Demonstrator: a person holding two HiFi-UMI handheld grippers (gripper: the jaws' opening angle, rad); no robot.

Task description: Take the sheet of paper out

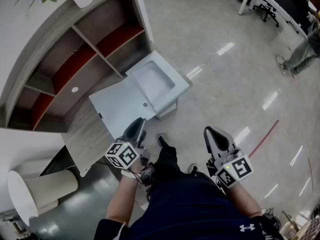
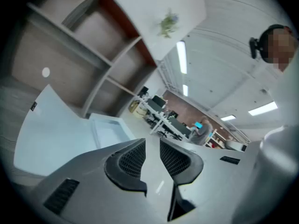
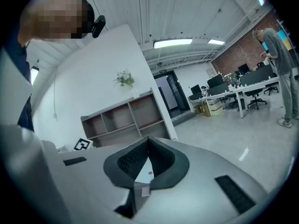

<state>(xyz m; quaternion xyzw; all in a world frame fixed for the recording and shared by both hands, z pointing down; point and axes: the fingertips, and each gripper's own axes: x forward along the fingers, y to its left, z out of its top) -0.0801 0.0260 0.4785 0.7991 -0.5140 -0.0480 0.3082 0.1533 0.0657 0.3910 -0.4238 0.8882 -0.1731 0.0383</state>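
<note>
A pale blue, shallow box [image 1: 158,82] stands on the floor in front of the shelf, its flat lid [image 1: 120,112] folded open toward me. Its inside looks whitish, and I cannot make out a separate sheet of paper. My left gripper [image 1: 139,122] hovers just short of the lid's near edge, its jaws a little apart with nothing between them. In the left gripper view the lid [image 2: 51,134] and box [image 2: 110,129] lie beyond the left gripper [image 2: 153,143]. My right gripper [image 1: 209,132] hangs over bare floor to the right of the box. The right gripper [image 3: 148,142] is shut and empty.
A wooden shelf unit [image 1: 75,59] with red-lined compartments stands behind the box. At lower left lies a white and beige cylinder [image 1: 37,190]. A person [image 1: 301,54] stands at far right near desks and chairs [image 1: 272,1]. A red line [image 1: 265,136] marks the glossy floor.
</note>
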